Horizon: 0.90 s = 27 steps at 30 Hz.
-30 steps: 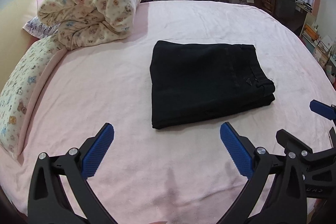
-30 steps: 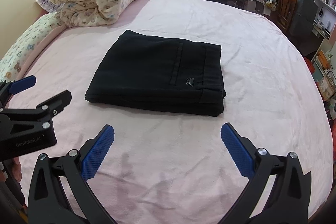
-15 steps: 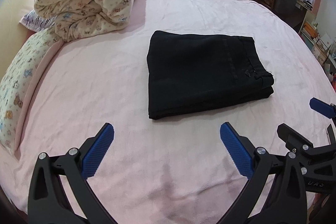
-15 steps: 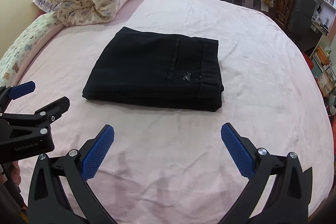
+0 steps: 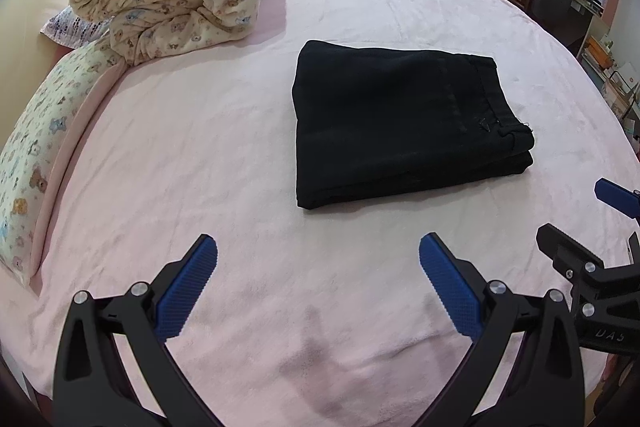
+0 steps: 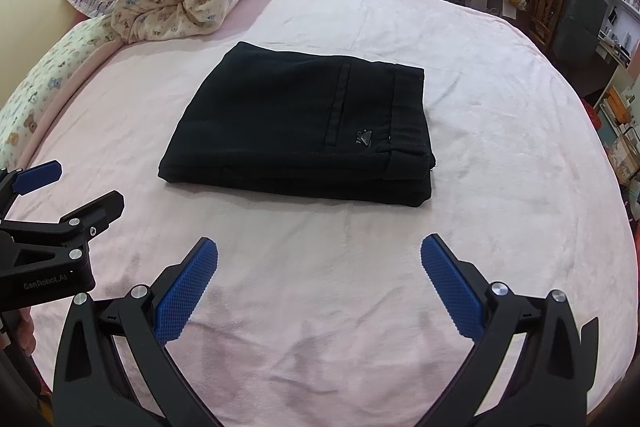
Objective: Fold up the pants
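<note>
Left wrist: pants (image 5: 404, 123) folded on bed (image 5: 224, 163) (both grippers wide).

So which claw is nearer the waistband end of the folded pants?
Right. The right claw hovers open straight before the waistband end; the left claw faces the opposite, folded end of the pants, waistband farther off to its right.

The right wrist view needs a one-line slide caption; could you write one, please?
Folded black pants lie on the pink bed, both grippers open and empty in front.
</note>
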### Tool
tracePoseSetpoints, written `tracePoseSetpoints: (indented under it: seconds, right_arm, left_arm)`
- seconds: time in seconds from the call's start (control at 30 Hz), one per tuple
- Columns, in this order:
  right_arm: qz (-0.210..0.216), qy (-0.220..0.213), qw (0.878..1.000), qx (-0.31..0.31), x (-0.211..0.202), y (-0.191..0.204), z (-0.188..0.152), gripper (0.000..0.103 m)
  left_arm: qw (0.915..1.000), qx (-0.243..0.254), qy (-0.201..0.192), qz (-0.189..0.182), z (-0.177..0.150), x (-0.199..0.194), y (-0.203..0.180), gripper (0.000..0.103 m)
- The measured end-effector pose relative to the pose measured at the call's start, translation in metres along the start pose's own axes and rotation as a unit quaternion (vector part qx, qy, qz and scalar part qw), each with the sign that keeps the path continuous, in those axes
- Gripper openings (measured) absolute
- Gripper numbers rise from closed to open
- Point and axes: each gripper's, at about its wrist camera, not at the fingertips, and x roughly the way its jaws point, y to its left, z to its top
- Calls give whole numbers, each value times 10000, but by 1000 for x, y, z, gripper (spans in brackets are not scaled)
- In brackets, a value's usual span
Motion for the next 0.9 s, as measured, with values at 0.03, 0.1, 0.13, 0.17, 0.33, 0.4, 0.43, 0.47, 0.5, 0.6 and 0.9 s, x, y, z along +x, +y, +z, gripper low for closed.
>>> tracePoseSetpoints:
  seconds: [0.03,0.1,0.13,0.17,0.33,0.4,0.43,0.47,0.5,0.6,0.9]
  right_arm:
    - [1,2,10000,11,0,1,0,102]
    - [4,7,10000,11,0,1,0,102]
    - [0,2,10000,10,0,1,0,102]
    - [0,4,10000,8,1,1,0,102]
    - [-12,9,10000,8,0,0,0,102]
    - [-8,13,10000,11,1,0,1,102]
    - [-19,12,10000,13,2,-1,1,102]
    - [-35,10,10000,14,2,-2,1,102]
    - [-43,10,10000,14,3,-2,1,102]
    - [-91,5,10000,27,3,-4,1,102]
    - [-110,17,9999,67,2,-8,-1,102]
  left_arm:
    - [10000,-6,6,-3,0,0,0,101]
    - [10000,-19,10,-16,1,1,1,101]
    - [10000,-21,8,-22,1,1,1,101]
    - [10000,-16,7,-30,1,1,1,101]
    - [9999,59,48,-88,3,3,-1,101]
    - [9999,98,71,-111,3,4,-2,101]
    - [9998,112,81,-131,3,4,-3,101]
    - [9997,131,96,-164,3,4,-4,101]
    - [9996,163,110,-190,3,5,-6,101]
    - [9993,264,136,-230,2,5,-9,101]
    - [9979,539,225,-273,-3,8,-20,101]
